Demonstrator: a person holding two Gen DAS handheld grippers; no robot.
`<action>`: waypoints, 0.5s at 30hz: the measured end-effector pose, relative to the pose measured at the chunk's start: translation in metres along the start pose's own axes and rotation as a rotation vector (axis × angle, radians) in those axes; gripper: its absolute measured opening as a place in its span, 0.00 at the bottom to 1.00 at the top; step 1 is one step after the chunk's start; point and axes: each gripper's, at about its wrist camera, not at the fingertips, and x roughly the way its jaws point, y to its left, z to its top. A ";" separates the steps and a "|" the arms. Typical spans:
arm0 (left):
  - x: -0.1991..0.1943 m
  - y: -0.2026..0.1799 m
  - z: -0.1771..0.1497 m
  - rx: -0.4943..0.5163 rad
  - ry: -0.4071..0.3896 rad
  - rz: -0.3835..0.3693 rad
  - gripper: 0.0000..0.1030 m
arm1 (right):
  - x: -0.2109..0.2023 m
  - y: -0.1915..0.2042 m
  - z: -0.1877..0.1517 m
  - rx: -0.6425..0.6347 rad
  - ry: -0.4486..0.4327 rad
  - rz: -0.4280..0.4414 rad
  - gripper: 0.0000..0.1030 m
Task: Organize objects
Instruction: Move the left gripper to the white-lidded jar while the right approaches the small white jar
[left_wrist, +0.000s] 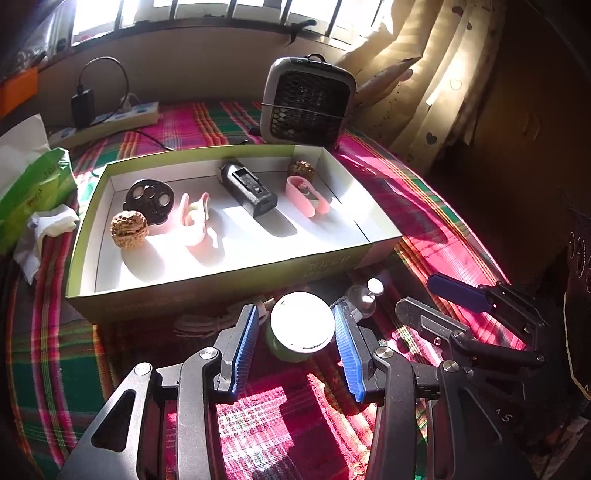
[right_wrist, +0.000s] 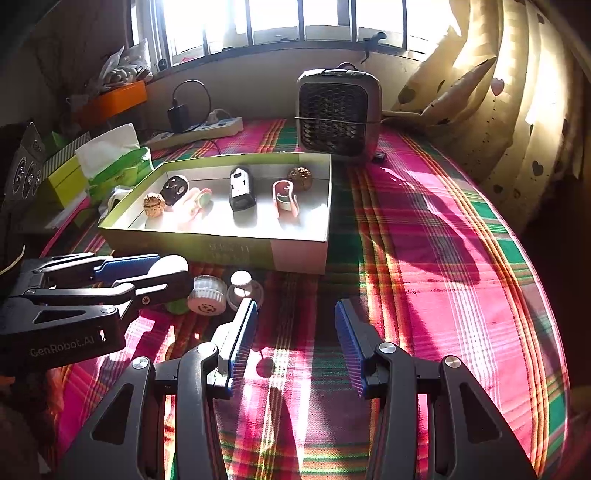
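- My left gripper (left_wrist: 295, 328) brackets the white-lidded green jar (left_wrist: 301, 326) at lower centre of the left wrist view; the jaws are spread to either side, with a sliver of gap, so I judge it not yet pinched.
- The jar stands upright on the plaid cloth (right_wrist: 424, 258), just in front of the open box (left_wrist: 229, 284).
- My right gripper (right_wrist: 295, 332) hangs with jaws spread and empty over bare cloth, so the left is nearer.
- A clear knobbed piece (left_wrist: 365, 299) sits just right of the jar, close to my right pad; a white cord (left_wrist: 207, 325) lies left.
- The box already holds walnuts, pink clips and a black device.
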 end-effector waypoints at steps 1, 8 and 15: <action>-0.001 0.001 0.000 -0.004 -0.005 -0.001 0.35 | 0.001 0.000 0.000 0.000 0.002 0.000 0.44; -0.004 0.004 -0.001 -0.017 -0.001 -0.010 0.30 | 0.001 0.002 0.000 0.001 0.006 0.003 0.44; -0.013 0.011 -0.003 -0.036 -0.001 0.005 0.30 | -0.001 0.011 0.000 -0.007 0.007 0.037 0.44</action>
